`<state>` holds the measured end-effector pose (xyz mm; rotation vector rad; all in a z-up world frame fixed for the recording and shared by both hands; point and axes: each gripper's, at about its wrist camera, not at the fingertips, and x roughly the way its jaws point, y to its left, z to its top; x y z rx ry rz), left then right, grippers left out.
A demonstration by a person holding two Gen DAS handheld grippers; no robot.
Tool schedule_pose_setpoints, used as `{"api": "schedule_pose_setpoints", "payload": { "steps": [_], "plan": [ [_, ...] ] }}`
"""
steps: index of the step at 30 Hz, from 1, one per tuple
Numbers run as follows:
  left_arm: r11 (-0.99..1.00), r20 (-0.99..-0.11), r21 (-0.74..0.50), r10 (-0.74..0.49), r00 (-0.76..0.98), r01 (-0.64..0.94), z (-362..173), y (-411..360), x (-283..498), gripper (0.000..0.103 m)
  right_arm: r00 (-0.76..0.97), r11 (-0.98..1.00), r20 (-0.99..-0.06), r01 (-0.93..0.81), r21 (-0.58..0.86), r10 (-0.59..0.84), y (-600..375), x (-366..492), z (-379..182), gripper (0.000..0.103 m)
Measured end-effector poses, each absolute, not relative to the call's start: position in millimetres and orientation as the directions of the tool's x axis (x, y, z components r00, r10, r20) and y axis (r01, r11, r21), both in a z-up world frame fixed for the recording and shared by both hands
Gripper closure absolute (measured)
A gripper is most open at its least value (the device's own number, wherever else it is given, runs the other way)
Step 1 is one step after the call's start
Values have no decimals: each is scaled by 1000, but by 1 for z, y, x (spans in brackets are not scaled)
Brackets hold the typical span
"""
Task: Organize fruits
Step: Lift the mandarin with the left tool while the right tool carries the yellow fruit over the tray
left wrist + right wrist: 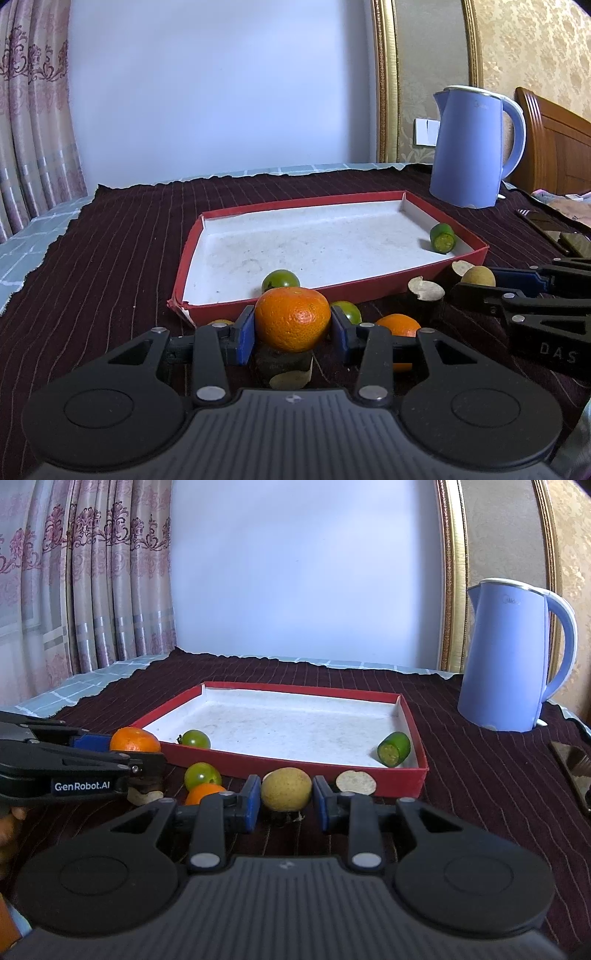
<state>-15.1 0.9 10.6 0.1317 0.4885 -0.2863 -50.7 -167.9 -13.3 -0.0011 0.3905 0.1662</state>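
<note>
My left gripper [293, 328] is shut on an orange mandarin [291, 319], just in front of the red tray's [332, 286] near wall; a dark stump [284, 363] stands right below the fruit. My right gripper [286, 797] is shut on a yellow-brown round fruit [286, 788], also before the red tray [295, 766]. In the tray lie a green tomato [195, 738] at the near left and a cut green piece [394, 748] at the near right. A second green tomato [202, 775] and a second mandarin [205, 794] sit on the cloth between the grippers.
A blue kettle [513, 657] stands at the back right on the dark striped cloth [480, 775]. Tan cut discs [426, 288] lie by the tray's front wall. A dark phone [570, 760] lies at the far right. Curtains hang at the left.
</note>
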Motion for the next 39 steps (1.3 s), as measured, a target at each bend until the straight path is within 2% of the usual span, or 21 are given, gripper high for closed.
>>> {"api": "schedule_pose_setpoints", "payload": {
  "steps": [23,39],
  "plan": [
    [953,-464,84,-220,858,290,28,-14,11,62,934,987,-325,-158,4,151,-173,-30,14,75],
    [973,-503,62,-160,849,220,30,-23,46,62,935,988,-325,-155,-7,144,-171,-4,21,74]
  ]
}}
